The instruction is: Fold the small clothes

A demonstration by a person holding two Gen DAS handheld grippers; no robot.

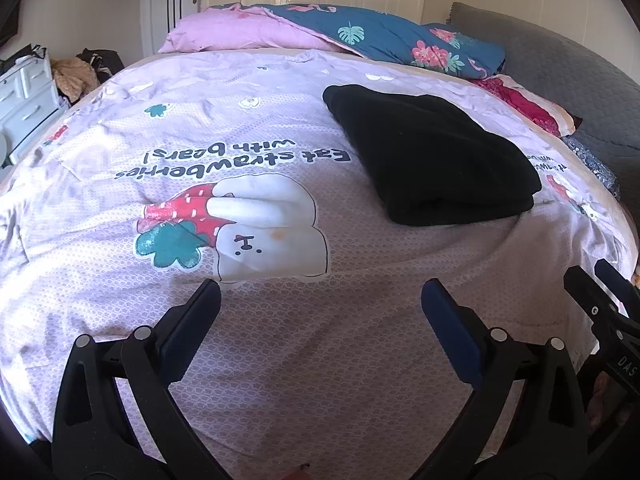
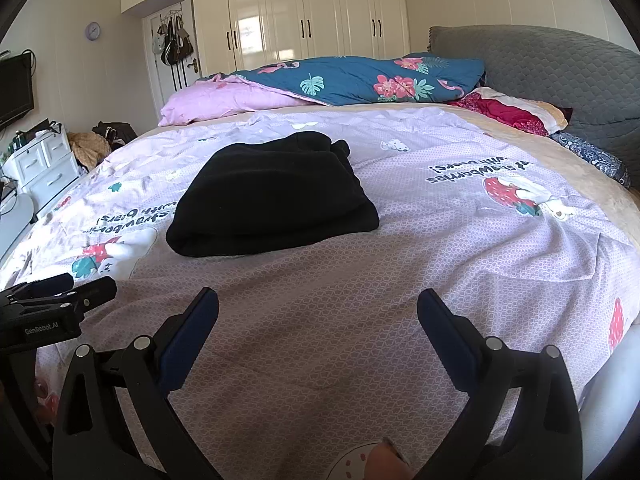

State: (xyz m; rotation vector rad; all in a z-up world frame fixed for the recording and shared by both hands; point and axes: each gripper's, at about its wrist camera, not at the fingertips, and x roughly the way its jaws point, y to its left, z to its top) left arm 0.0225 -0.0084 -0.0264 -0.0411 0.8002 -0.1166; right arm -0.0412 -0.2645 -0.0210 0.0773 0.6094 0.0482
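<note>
On the lilac strawberry-and-bear bedspread [image 2: 400,240], a folded black garment [image 2: 272,200] is laid flat, roughly midway across the bed and set back from its near edge, with the fold turned toward the cameras. Both grippers are held above the near edge, well short of the garment. The left gripper [image 1: 320,312] is seen with its fingers spread wide and nothing between them; the right gripper [image 2: 318,316] is likewise spread and empty. At the far edge, a pink and blue floral quilt [image 2: 340,80] is bunched, and a grey padded headboard [image 2: 560,76] is seen at the right side.
</note>
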